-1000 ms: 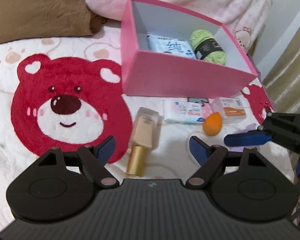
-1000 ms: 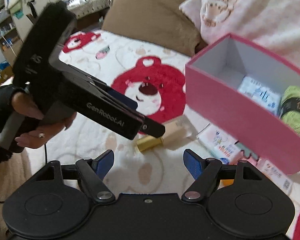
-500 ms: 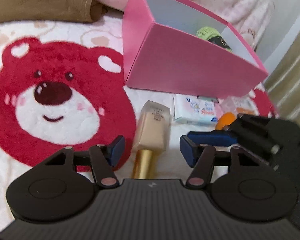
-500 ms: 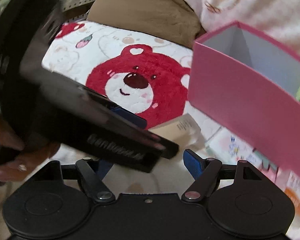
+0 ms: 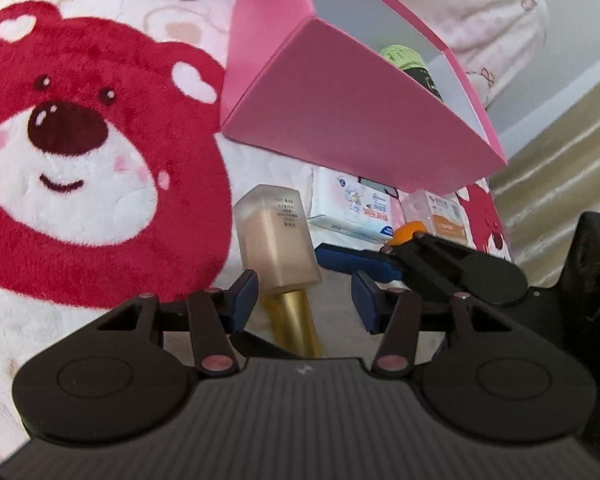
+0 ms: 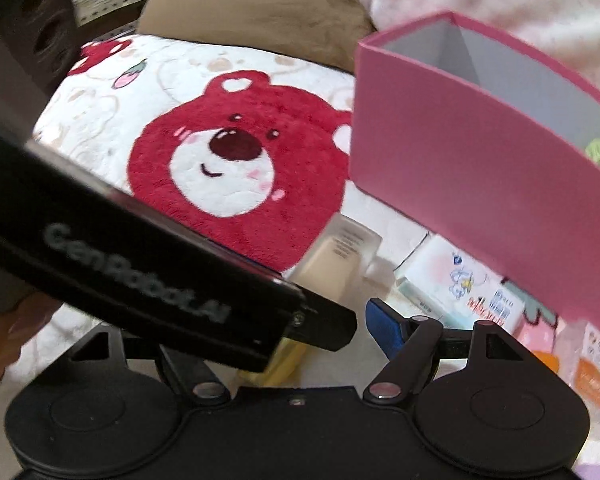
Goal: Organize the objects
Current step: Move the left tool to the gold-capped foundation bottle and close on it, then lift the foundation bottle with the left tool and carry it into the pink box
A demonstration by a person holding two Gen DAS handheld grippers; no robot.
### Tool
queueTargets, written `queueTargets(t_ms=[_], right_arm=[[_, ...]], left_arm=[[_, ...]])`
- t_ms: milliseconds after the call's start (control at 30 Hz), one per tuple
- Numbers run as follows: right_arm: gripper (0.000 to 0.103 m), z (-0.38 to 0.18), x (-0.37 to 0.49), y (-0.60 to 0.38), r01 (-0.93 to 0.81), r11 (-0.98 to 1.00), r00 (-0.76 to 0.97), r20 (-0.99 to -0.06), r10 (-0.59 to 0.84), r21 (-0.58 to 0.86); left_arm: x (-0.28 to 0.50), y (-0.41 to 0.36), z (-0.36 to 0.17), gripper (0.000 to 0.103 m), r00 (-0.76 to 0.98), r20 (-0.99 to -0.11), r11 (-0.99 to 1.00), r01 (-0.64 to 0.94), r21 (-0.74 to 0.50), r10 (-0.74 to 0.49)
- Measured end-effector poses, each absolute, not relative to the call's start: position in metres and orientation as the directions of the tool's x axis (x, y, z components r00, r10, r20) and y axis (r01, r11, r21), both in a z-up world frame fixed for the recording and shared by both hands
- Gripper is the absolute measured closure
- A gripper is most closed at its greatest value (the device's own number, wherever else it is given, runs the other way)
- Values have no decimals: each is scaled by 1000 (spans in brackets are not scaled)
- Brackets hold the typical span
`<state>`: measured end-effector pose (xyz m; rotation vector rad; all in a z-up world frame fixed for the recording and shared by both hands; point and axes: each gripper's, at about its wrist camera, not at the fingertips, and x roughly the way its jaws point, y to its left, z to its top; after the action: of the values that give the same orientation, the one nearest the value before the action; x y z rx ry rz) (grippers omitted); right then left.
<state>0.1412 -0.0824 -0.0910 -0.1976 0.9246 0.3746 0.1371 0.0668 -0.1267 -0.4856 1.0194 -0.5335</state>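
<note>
Bright, even indoor light; soft shadows; strong fisheye bending at edges; right view motion-blurred

Beige foundation bottle (image 5: 278, 240) with gold cap lies before the open pink box (image 5: 340, 136).

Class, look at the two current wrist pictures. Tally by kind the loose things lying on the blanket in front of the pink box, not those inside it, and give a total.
Bottle with gold cap: 1
Tissue packs: 1
Orange sponge: 1
Small clear box with orange label: 1
Total: 4
</note>
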Motion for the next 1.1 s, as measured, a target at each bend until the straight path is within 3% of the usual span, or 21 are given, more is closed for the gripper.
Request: queueTargets(t_ms=[167,267,367,800,1100], right_arm=[[52,-97,141,-83,-335,942,546,-816,190,-4],[58,-97,137,-85,-315,949,557,-809,189,5],[61,-98,139,-90,-286,958,551,-812,193,33],[61,-102,145,-109,-157,961,516,-811,275,226],[61,-94,127,-108,-203,956,513,-808,288,212]], left_arm=[[139,68,-130,54,438,-671,786,157,-599,-598],[142,64,-136,51,464,-693,816,129,-563,-552],[146,56,-136,58,471,-697,823,124,-554,-541],[144,52,-138,57,446,-700,810,109,-576,-558],[132,52,-129,57,403,-712,808,149,-569,-576]])
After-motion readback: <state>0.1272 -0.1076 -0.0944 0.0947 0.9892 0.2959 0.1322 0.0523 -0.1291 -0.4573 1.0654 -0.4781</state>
